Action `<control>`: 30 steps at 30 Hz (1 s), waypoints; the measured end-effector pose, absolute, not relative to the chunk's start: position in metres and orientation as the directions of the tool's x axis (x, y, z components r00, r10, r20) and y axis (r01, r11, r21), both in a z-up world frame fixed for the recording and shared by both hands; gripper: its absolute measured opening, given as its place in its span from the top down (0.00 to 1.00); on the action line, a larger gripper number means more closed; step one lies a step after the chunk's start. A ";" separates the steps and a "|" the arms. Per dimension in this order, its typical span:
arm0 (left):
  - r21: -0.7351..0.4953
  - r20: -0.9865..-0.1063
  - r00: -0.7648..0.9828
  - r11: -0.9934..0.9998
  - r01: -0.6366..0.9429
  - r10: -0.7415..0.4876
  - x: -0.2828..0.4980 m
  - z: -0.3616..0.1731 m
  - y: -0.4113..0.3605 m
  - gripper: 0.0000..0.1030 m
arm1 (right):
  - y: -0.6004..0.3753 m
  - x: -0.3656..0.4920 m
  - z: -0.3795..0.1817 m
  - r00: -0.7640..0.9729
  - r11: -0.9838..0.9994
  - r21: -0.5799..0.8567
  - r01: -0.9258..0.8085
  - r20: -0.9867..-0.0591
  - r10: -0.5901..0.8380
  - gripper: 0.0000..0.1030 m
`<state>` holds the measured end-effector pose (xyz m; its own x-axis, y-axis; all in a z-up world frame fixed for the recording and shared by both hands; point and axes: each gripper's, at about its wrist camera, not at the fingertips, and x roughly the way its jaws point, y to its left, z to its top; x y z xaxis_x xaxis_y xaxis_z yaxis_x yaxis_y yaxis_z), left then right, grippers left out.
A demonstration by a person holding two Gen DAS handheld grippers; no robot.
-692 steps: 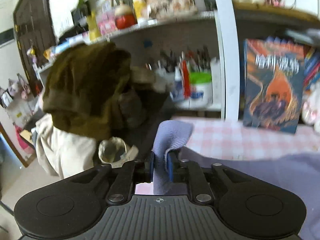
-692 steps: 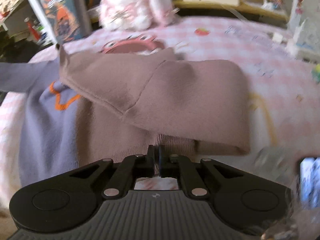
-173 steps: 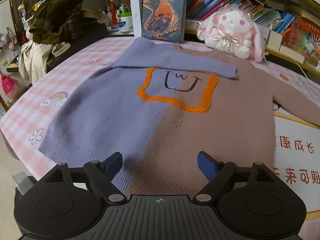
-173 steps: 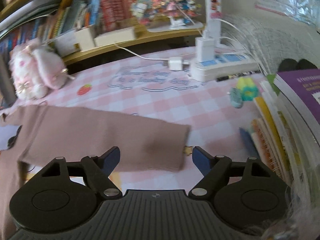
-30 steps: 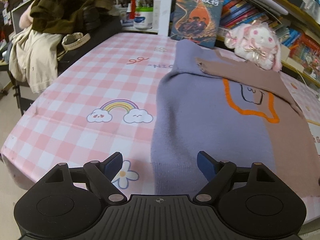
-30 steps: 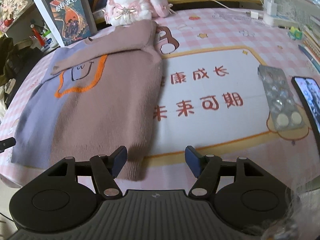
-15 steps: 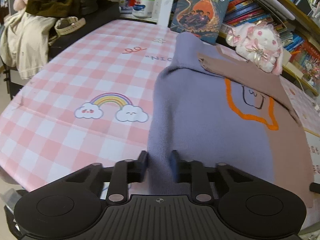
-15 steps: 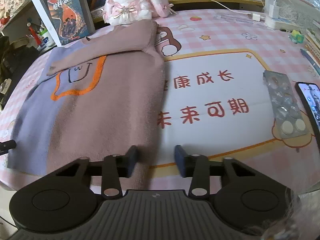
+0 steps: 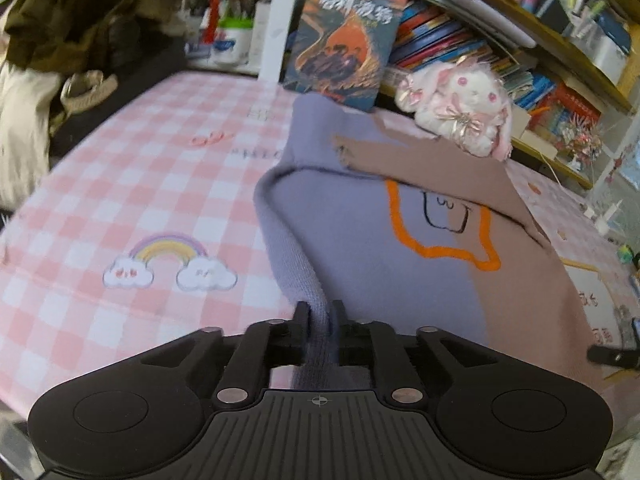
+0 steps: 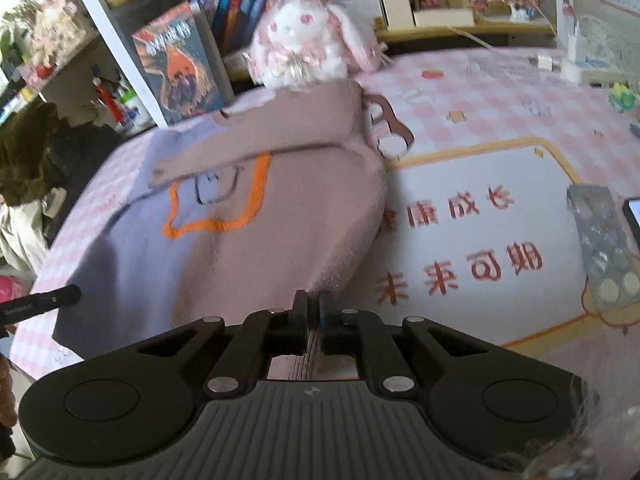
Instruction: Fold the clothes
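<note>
A half lilac, half mauve sweater (image 9: 360,248) with an orange outline on its chest lies on the pink checked table (image 9: 120,184), both sleeves folded across the chest. My left gripper (image 9: 320,316) is shut on the lilac hem corner, which is lifted off the table. My right gripper (image 10: 313,308) is shut on the mauve hem corner of the sweater (image 10: 256,248), also raised. The left gripper's tip (image 10: 60,298) shows at the left of the right wrist view.
A plush bunny (image 10: 308,44) and an upright book (image 9: 344,40) stand behind the sweater's collar. A blister pack (image 10: 604,240) and a phone (image 10: 634,216) lie at the right. Clothes are heaped on a chair (image 9: 52,40) at the far left.
Both grippers have closed on the sweater's bottom corners and lifted the hem off the table. The sweater body now bulges upward at both sides.
</note>
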<state>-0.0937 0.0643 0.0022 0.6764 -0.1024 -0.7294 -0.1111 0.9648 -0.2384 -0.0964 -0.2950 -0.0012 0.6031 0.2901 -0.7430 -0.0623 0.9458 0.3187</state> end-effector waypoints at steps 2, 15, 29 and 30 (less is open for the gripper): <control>-0.291 -0.734 0.665 0.948 -0.128 -0.136 -0.095 -0.002 0.073 0.40 | -0.296 -0.096 -0.007 0.587 0.946 0.321 -0.044 -0.758 0.284 0.85; -0.389 -0.749 0.635 0.901 -0.190 -0.190 -0.095 -0.014 0.089 0.97 | -0.296 -0.095 -0.024 0.528 0.938 0.347 -0.010 -0.794 0.299 0.90; -0.388 -0.738 0.645 0.906 -0.167 -0.197 -0.103 -0.009 0.093 0.90 | -0.299 -0.104 -0.008 0.597 0.933 0.359 -0.007 -0.747 0.292 0.91; -0.394 -0.738 0.644 0.903 -0.172 -0.200 -0.105 -0.010 0.095 0.86 | -0.299 -0.104 -0.009 0.591 0.934 0.357 -0.003 -0.753 0.290 0.90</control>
<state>-0.1046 0.0949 -0.0104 0.6440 -0.1998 -0.7384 -0.1719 0.9028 -0.3943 -0.1039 -0.2987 -0.0093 0.5913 0.2897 -0.7526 -0.0033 0.9341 0.3570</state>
